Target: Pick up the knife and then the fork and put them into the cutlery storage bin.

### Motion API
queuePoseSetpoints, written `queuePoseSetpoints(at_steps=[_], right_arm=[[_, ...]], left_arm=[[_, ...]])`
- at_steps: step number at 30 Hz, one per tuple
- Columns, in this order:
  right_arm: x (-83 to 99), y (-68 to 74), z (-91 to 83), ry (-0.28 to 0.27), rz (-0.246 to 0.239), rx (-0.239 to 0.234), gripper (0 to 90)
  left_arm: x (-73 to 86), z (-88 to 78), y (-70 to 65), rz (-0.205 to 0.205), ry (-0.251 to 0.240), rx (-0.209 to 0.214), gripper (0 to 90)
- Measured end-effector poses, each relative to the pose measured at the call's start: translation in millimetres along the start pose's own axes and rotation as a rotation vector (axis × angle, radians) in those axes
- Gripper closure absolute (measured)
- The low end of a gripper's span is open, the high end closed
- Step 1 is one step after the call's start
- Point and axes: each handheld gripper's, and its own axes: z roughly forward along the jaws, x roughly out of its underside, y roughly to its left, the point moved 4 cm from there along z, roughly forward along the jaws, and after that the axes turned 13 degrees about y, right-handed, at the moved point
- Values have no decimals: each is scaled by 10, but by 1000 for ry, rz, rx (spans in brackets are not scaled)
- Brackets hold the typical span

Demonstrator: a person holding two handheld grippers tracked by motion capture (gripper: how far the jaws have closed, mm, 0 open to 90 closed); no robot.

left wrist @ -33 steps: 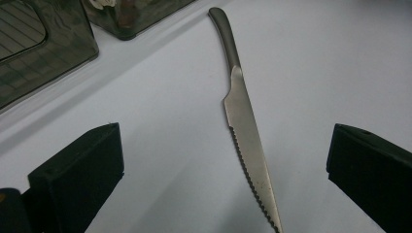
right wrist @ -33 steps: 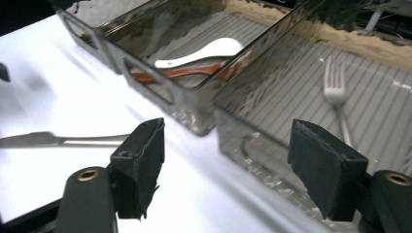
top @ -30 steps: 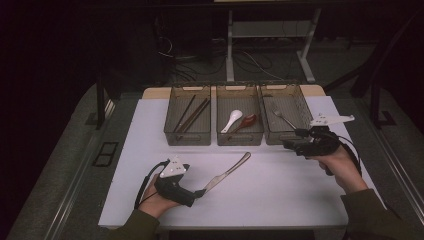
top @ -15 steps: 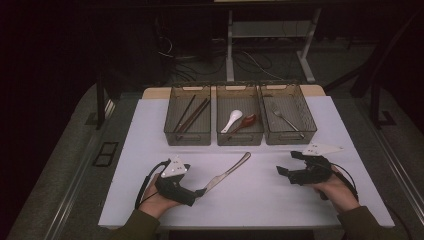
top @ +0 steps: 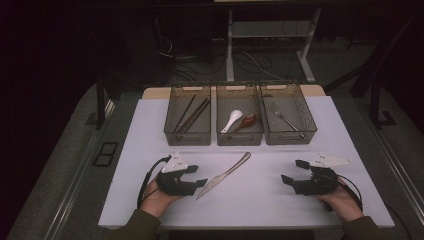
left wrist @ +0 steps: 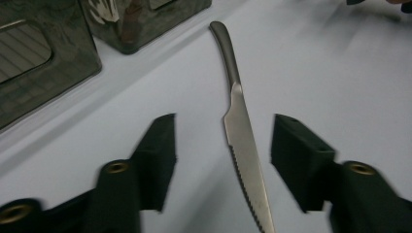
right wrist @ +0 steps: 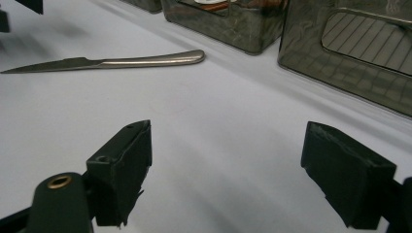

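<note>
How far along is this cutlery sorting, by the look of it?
Chopsticks, spoons and a fork already lie in the three bins. In hand: the left claw has just been closing around the knife blade, pads not yet touching. The right claw is open over bare table. Left: lifting and binning the knife.
</note>
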Motion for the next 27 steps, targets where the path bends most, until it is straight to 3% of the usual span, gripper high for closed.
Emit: queuePoseSetpoints(at_steps=[3,4,7,18,27], right_arm=[[12,0,-25,-6,6,-3,183],[19,4,-27,-7,4,-5,183],[20,14,-2,1,-5,-8,183],[10,47,17,3,-25,-18,183],[13,45,8,-1,-26,-18,183]], left_arm=[[-83,57,-1,3,14,6,659],[-111,81,2,5,23,6,766],[-186,149,-1,10,45,2,888],[-493,442,-11,24,68,6,889],[-766,792,14,33,110,0,889]])
